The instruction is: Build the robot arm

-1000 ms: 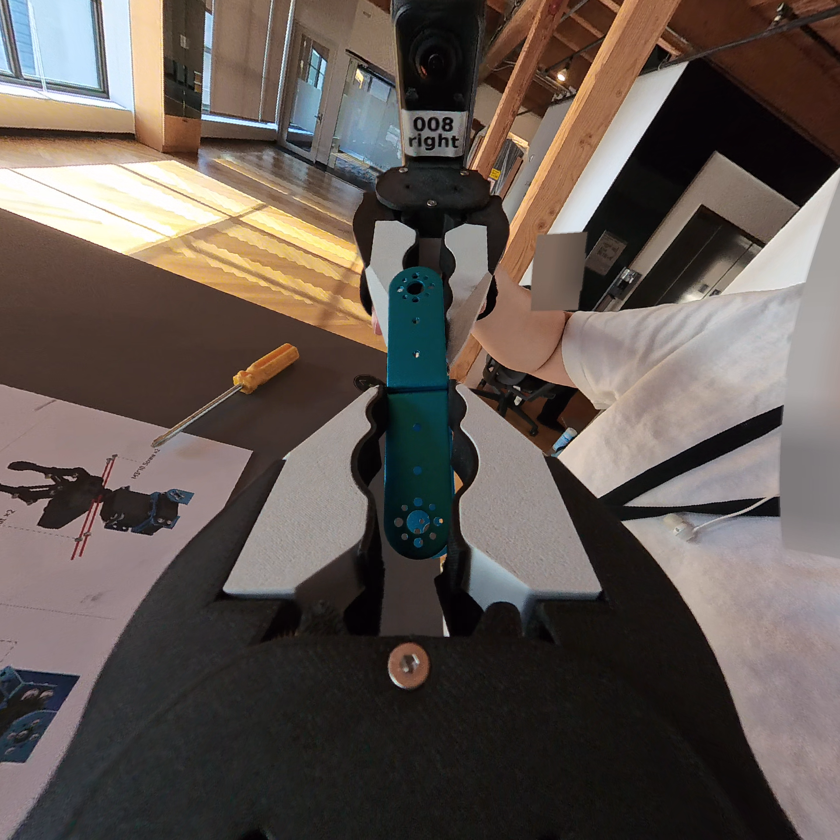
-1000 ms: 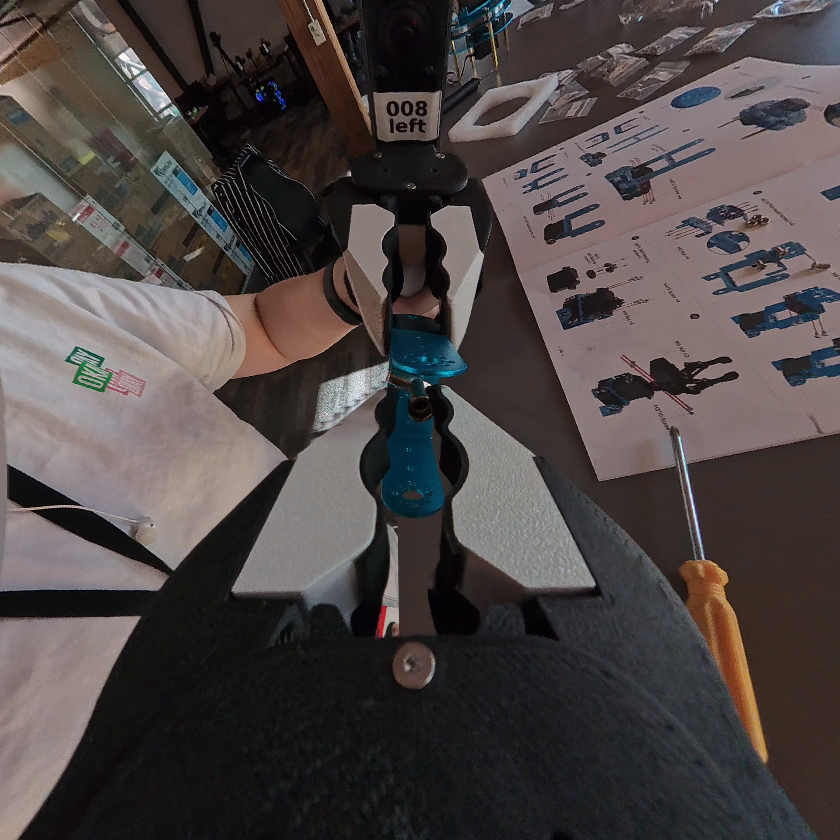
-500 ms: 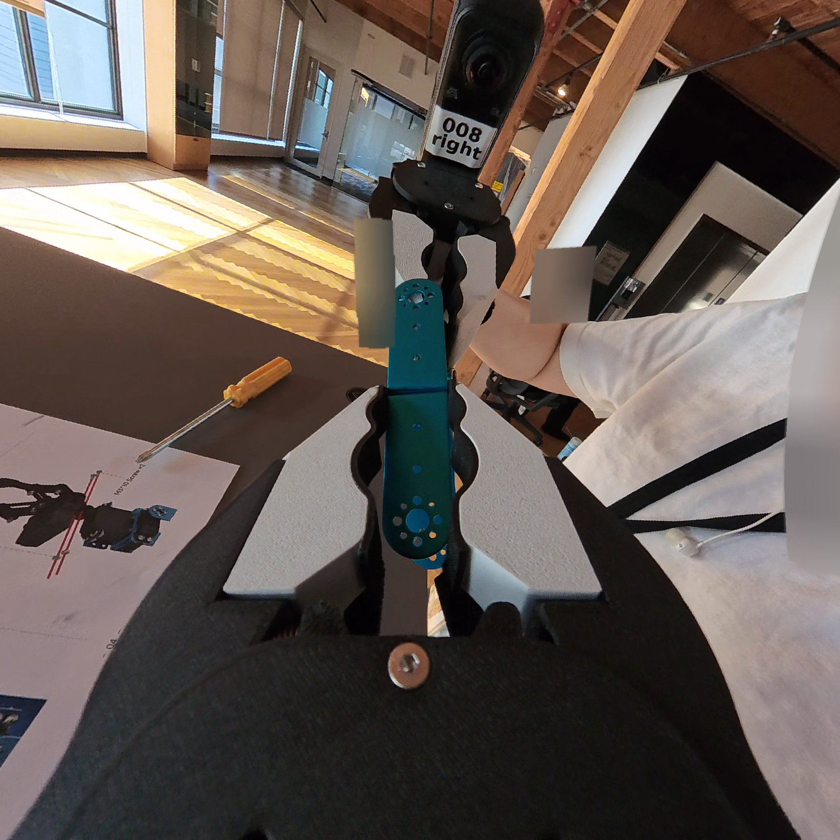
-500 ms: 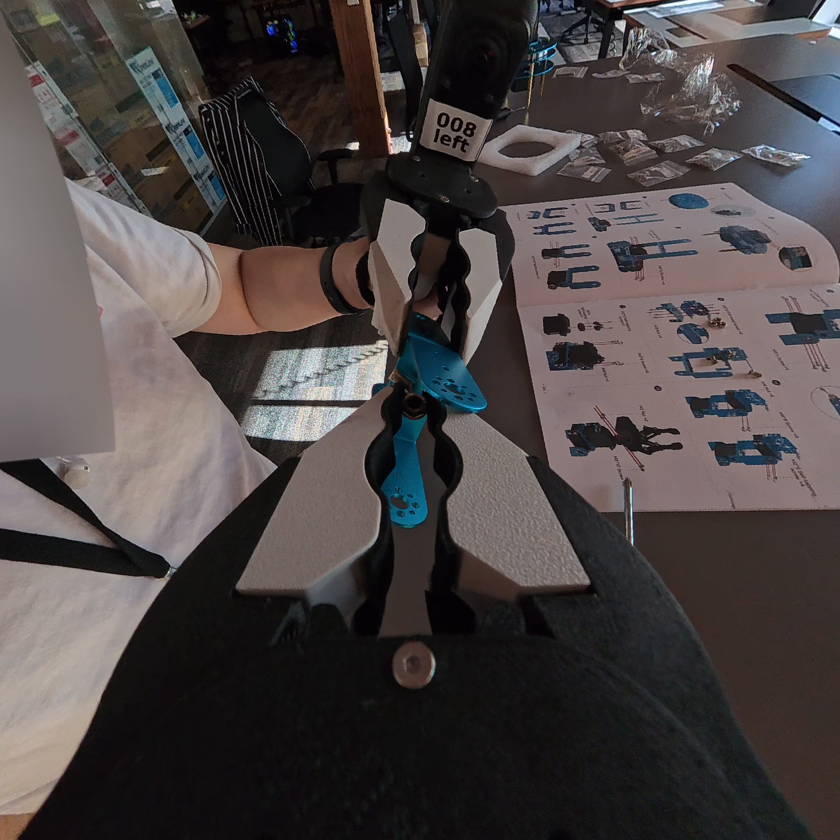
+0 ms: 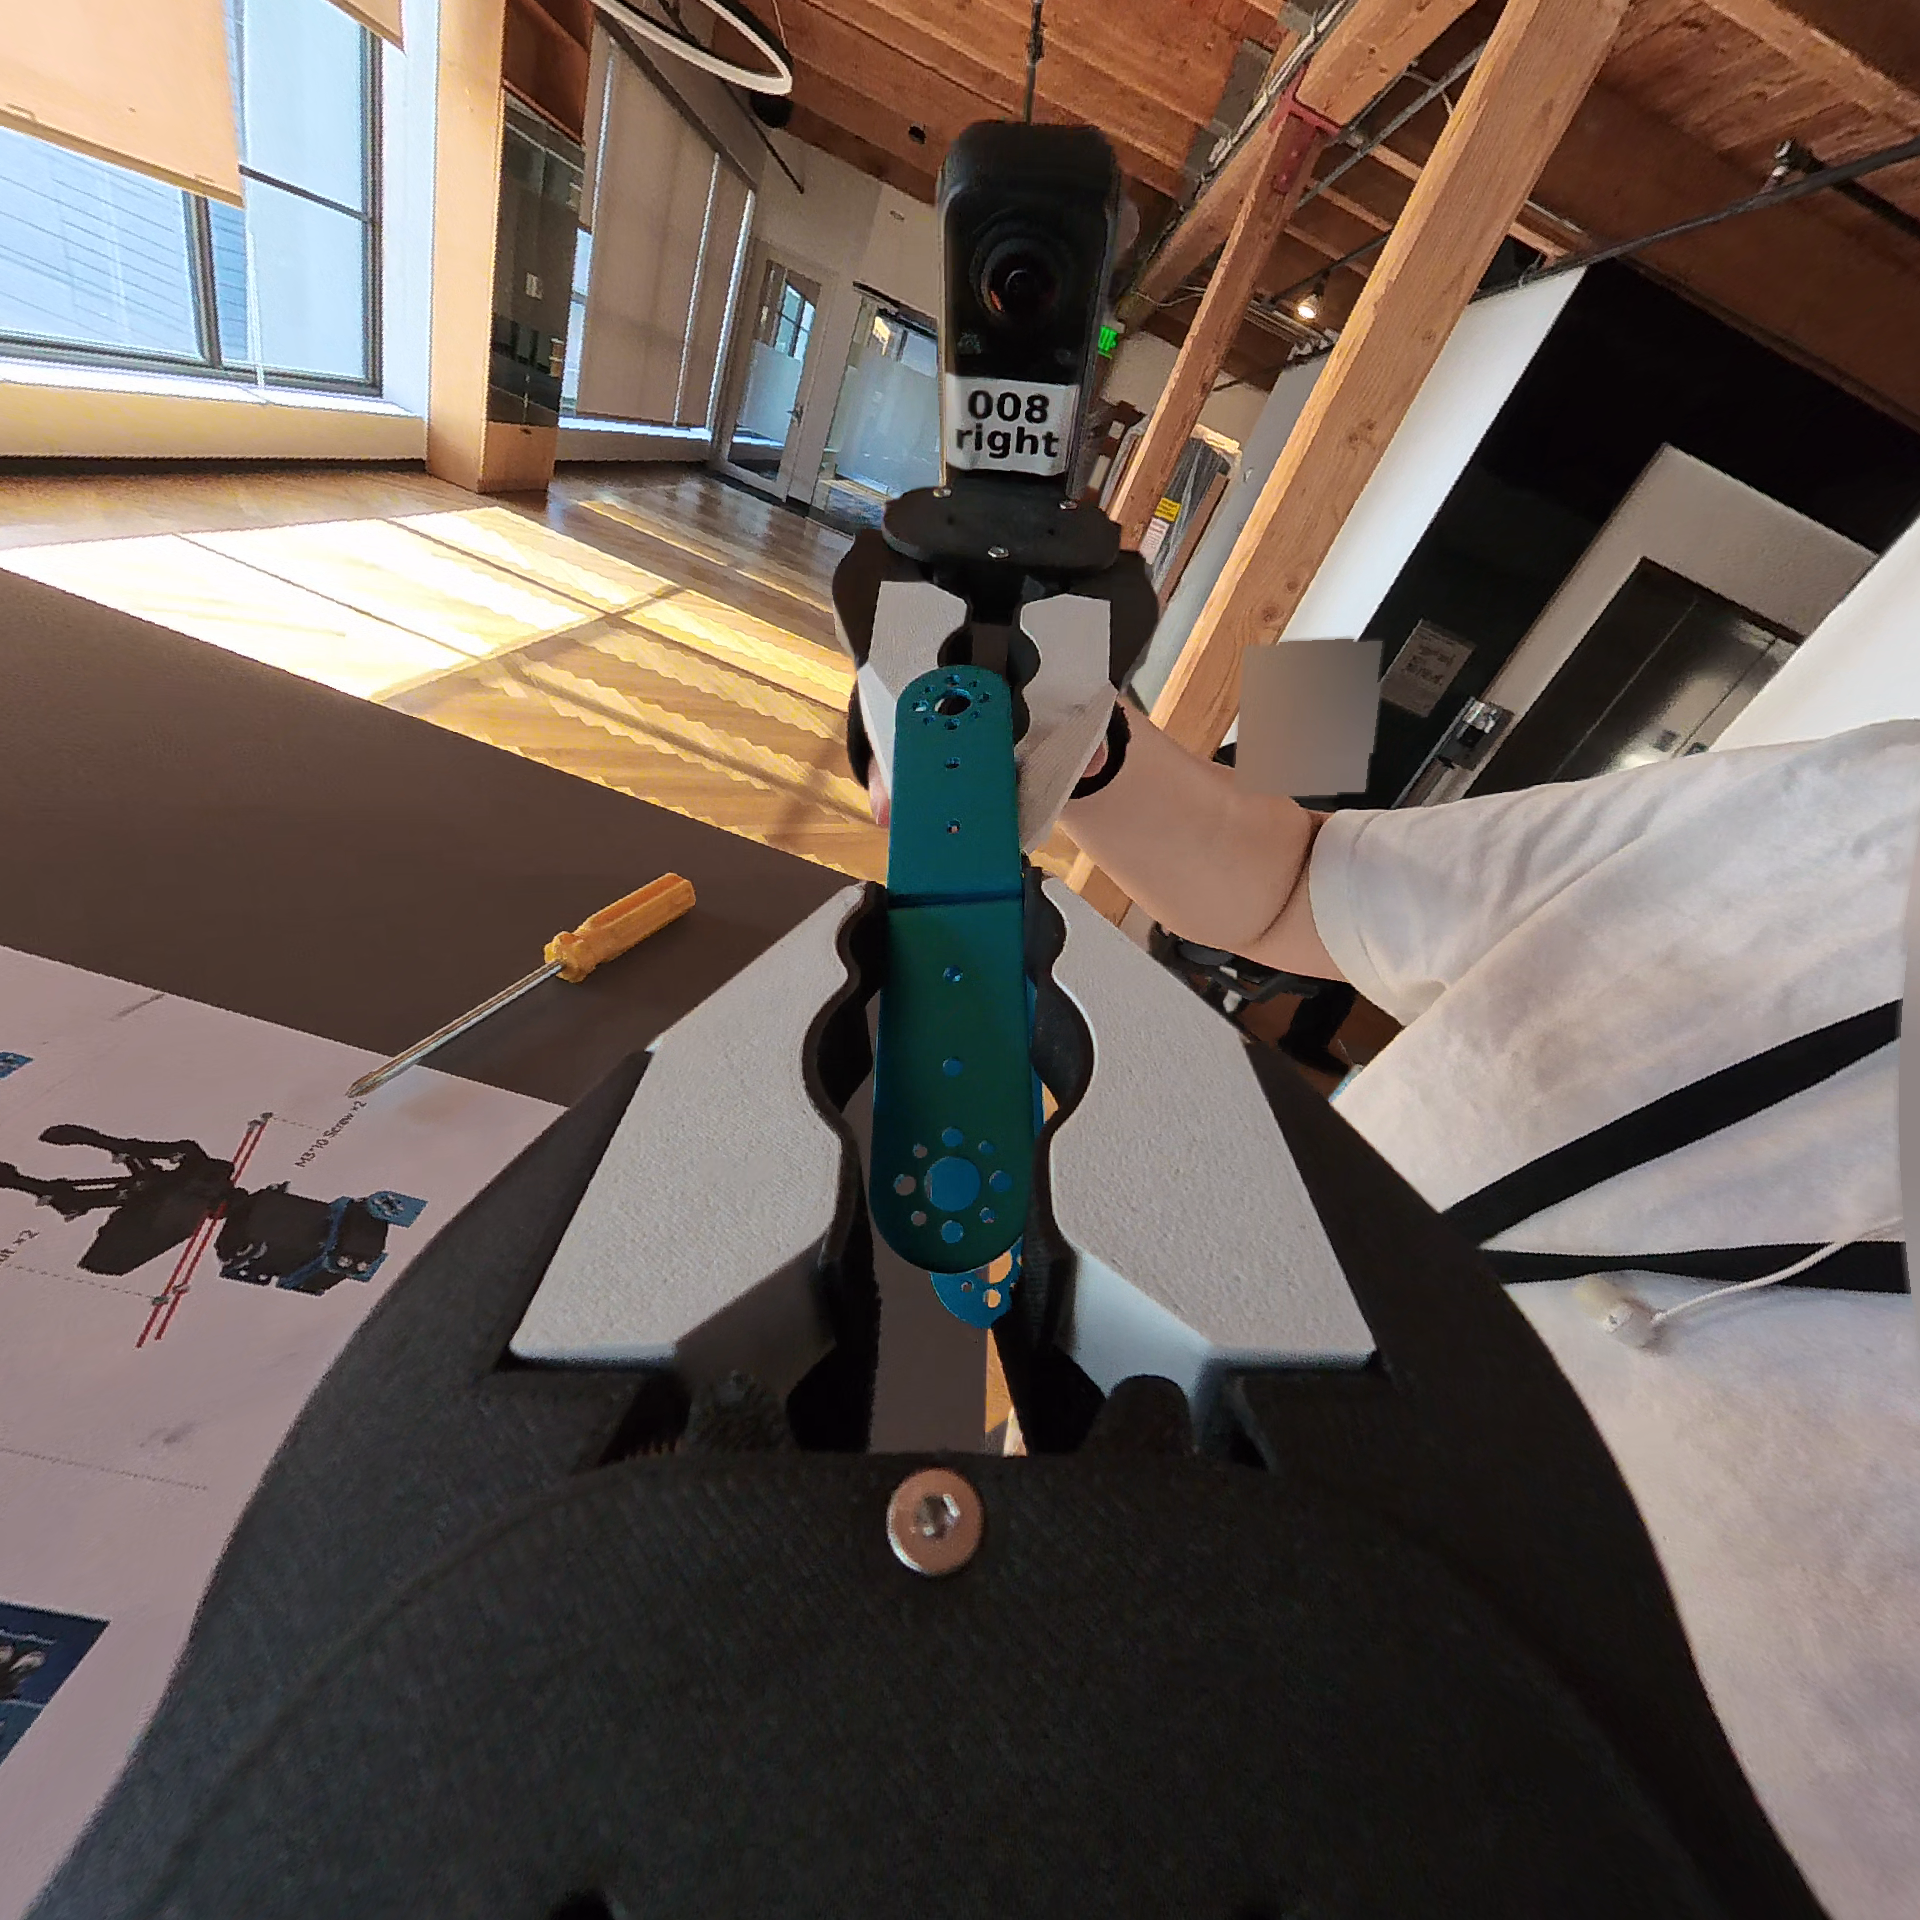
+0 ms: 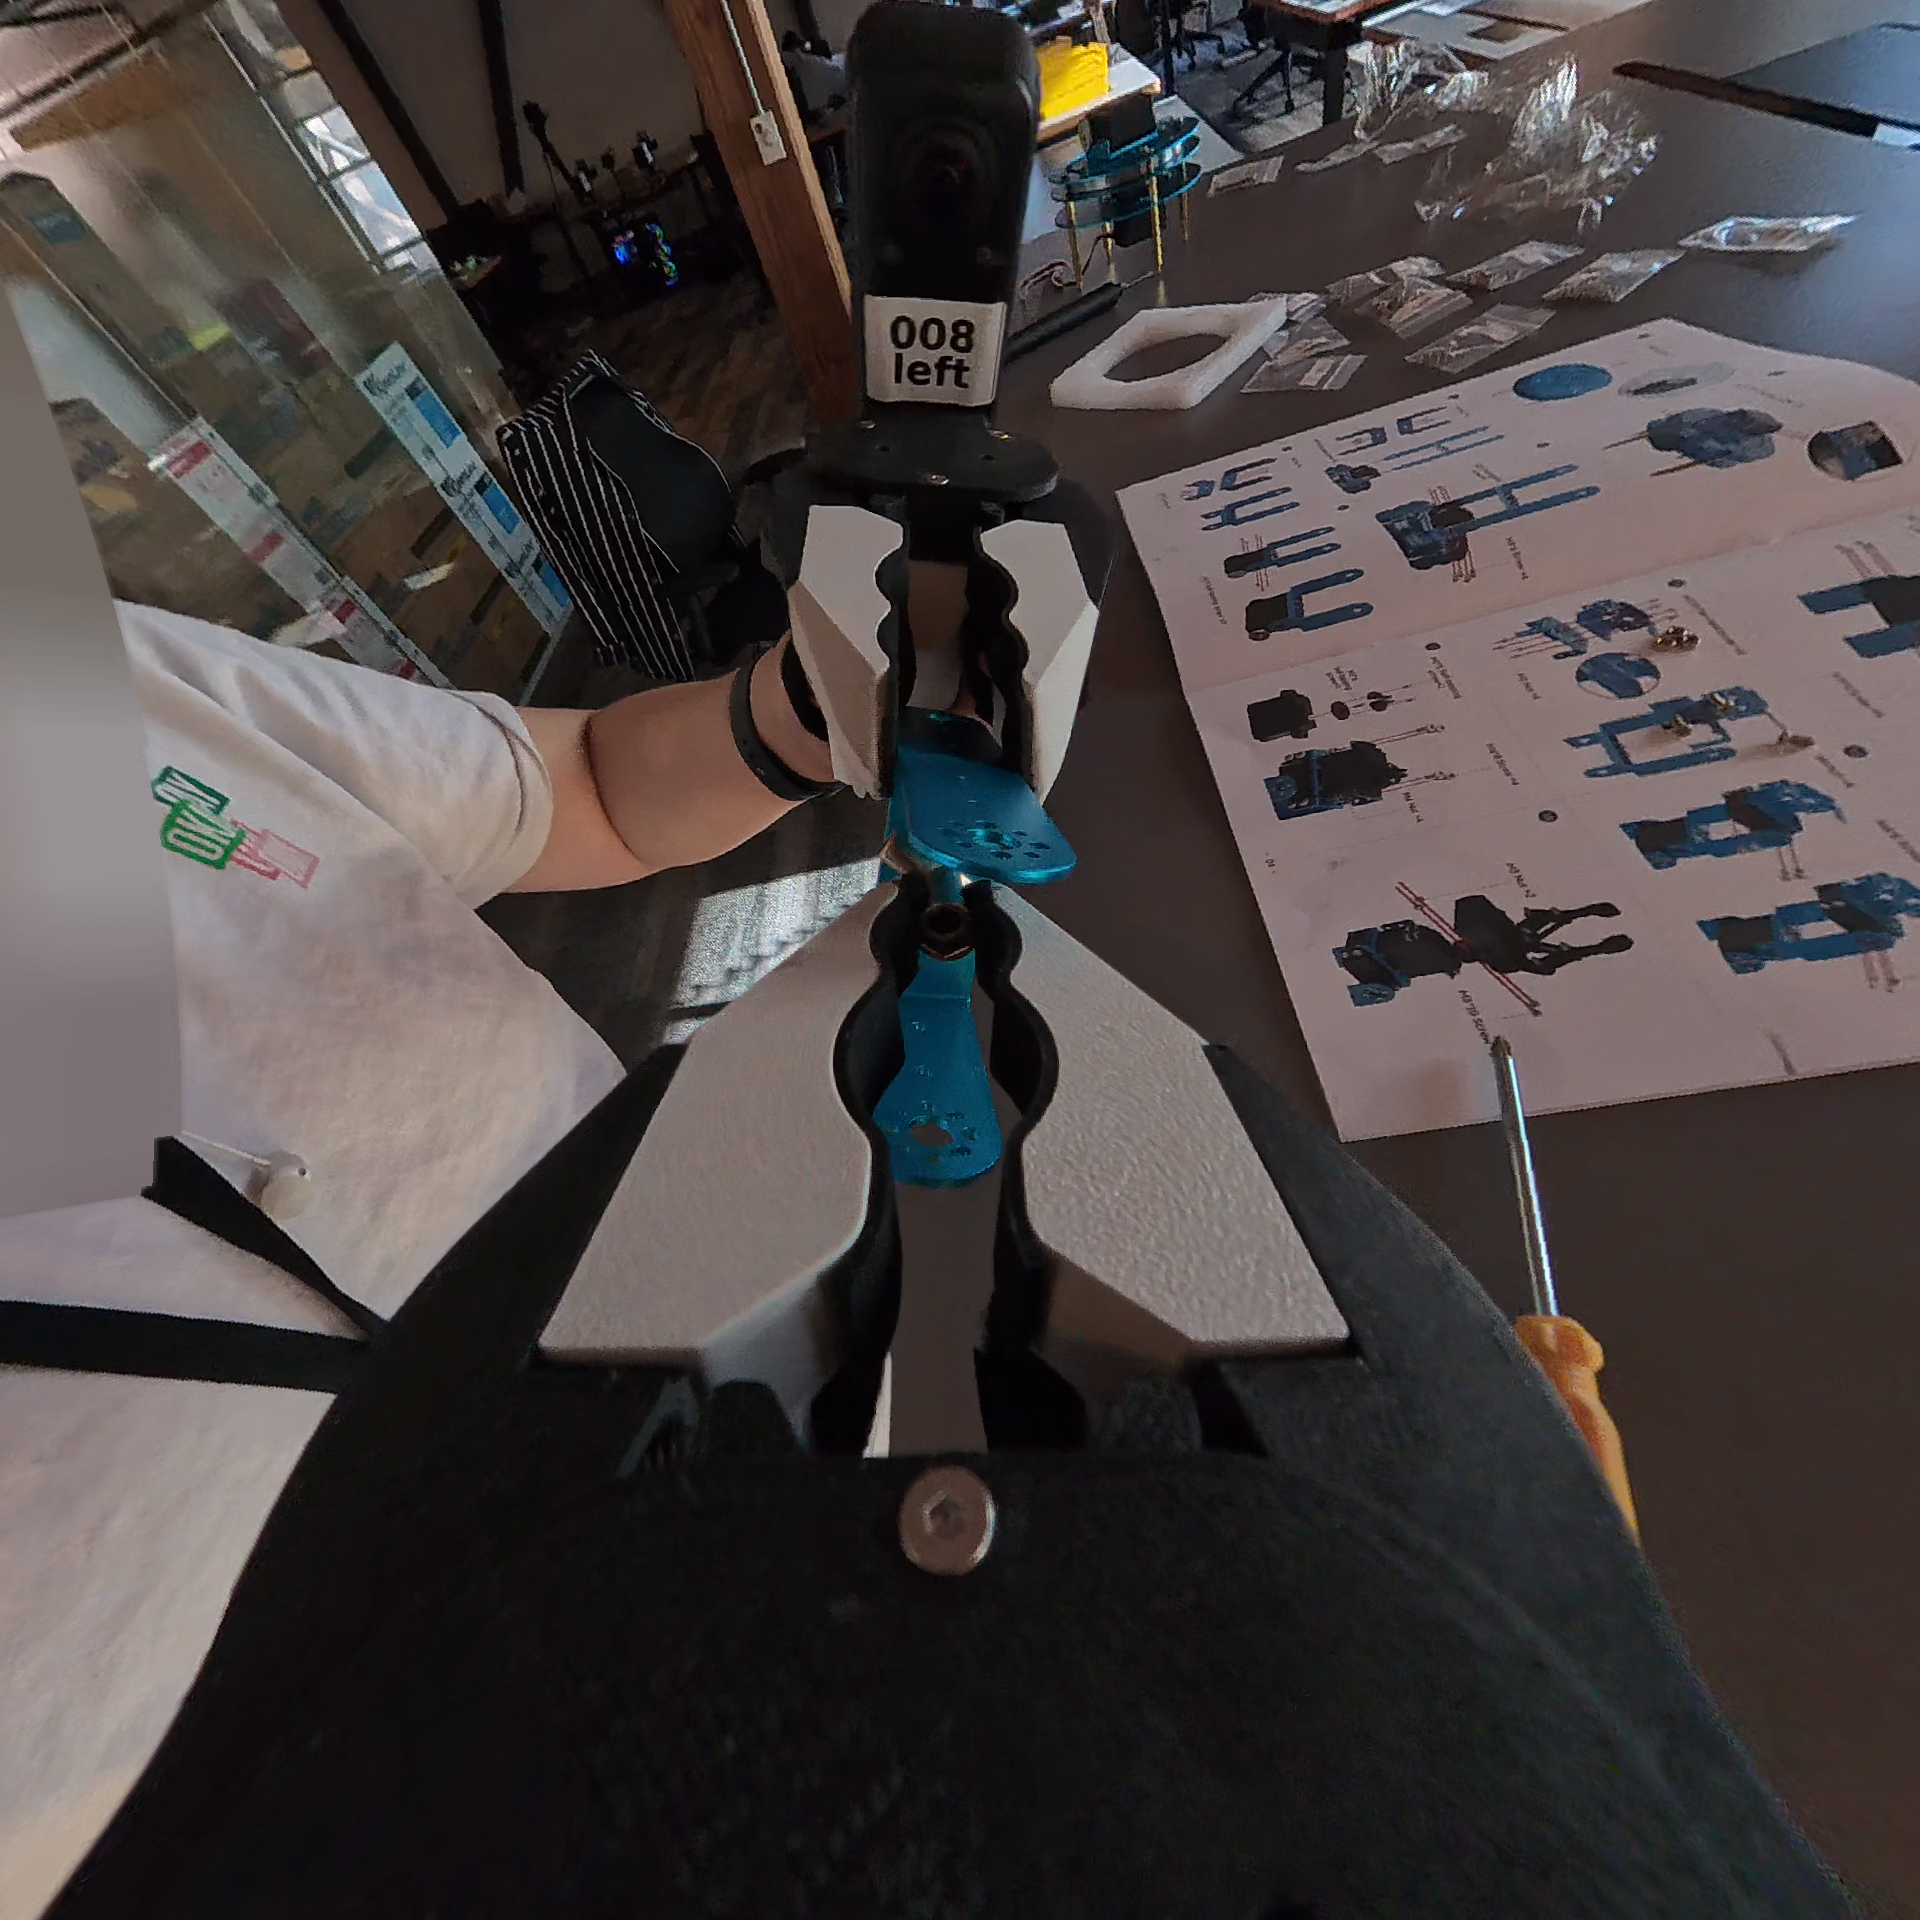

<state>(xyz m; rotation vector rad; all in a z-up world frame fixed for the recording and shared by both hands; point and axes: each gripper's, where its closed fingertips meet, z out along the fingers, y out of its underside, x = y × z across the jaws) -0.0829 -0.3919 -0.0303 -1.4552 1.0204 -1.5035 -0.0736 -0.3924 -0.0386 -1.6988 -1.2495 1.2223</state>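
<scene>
Two blue perforated metal brackets meet in mid-air between your grippers, the left gripper (image 5: 956,1049) clamped on one flat bracket (image 5: 951,1039) and the right gripper (image 6: 935,997) on the other (image 6: 940,1081), above one printed instruction sheet (image 6: 1558,727) and one orange-handled screwdriver (image 6: 1548,1320) on the dark table (image 6: 1766,1351).

Sunlit wood floor (image 5: 582,623), timber beams (image 5: 1392,364) (exposed), large windows (image 5: 187,270), glass partitions (image 6: 260,436)

Window sunlight streaks the floor (image 5: 540,623); fisheye-warped edges.
</scene>
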